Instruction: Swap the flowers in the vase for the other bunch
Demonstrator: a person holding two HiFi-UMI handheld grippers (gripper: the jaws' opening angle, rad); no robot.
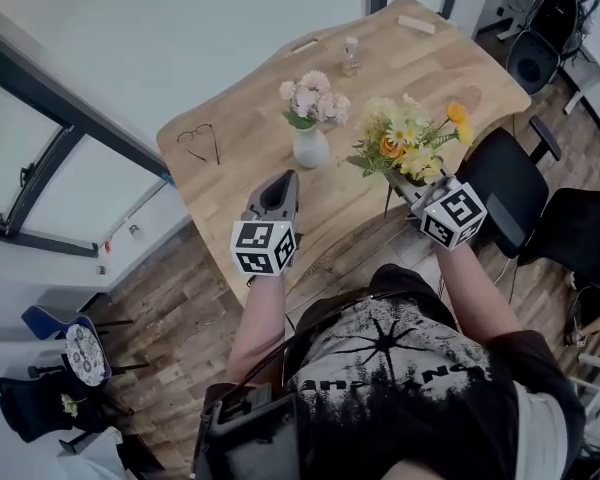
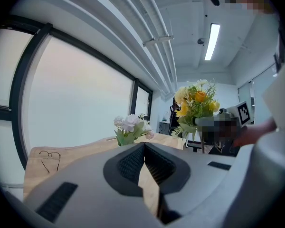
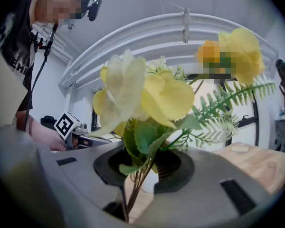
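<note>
Wooden counter seen from above, carrying a white vase that holds pink flowers. The right gripper hovers near the vase, its fingers narrowly clamped on the stems of the yellow bunch. The left gripper points at the vase, its fingers pressed together on nothing. The swap looks barely begun: the pink flowers must come out before the yellow bunch goes in.

A: Setting? Office or lab?
B: Office, most likely. Black desk chairs beside a wooden tabletop, wall of big windows, plank floor, strip light and exposed pipes overhead.
</note>
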